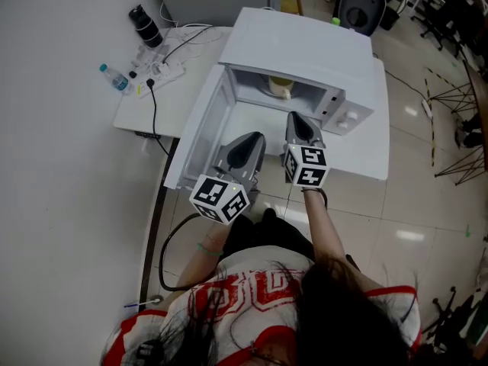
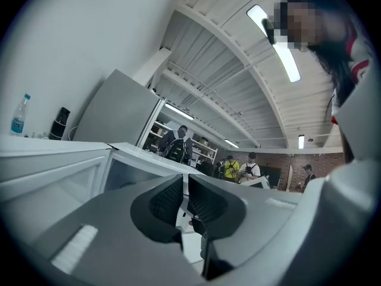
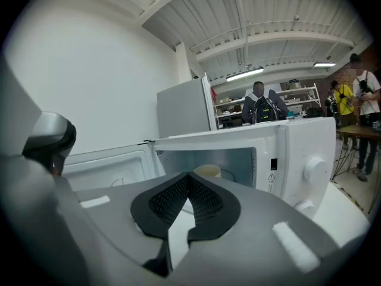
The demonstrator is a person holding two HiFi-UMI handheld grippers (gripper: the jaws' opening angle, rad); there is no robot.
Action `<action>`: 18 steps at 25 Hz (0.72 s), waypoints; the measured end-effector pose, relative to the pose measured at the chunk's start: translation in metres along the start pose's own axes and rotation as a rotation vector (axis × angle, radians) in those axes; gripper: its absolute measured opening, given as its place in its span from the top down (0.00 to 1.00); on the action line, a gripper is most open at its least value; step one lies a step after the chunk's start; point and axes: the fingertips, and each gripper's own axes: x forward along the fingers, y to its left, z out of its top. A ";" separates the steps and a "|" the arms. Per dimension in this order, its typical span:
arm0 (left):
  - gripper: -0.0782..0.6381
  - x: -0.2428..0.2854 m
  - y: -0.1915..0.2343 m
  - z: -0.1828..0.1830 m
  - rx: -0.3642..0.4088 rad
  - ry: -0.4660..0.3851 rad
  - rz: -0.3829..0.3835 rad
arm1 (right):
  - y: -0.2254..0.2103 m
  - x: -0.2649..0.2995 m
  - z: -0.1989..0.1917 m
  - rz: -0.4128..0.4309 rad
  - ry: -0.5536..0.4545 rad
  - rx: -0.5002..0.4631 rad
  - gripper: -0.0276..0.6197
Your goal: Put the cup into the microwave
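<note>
The white microwave [image 1: 305,48] stands with its door [image 1: 200,128] swung open to the left. A pale yellow cup [image 1: 280,87] sits inside the cavity, on its own, and shows over my right jaws in the right gripper view as the cup [image 3: 208,171]. My right gripper [image 1: 300,124] hovers in front of the opening, shut with its pads touching and nothing between them [image 3: 189,176]. My left gripper [image 1: 244,149] is beside the open door, its pads [image 2: 185,180] almost together and empty.
The microwave rests on a white table [image 1: 366,158]. At the back left are a water bottle [image 1: 115,78], a black flask [image 1: 145,25] and a power strip [image 1: 164,73] with cables. Several people stand in the far room.
</note>
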 end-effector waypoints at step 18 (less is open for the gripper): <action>0.87 -0.071 -0.019 0.017 0.044 0.055 -0.171 | 0.092 -0.097 0.004 -0.062 -0.070 0.071 0.95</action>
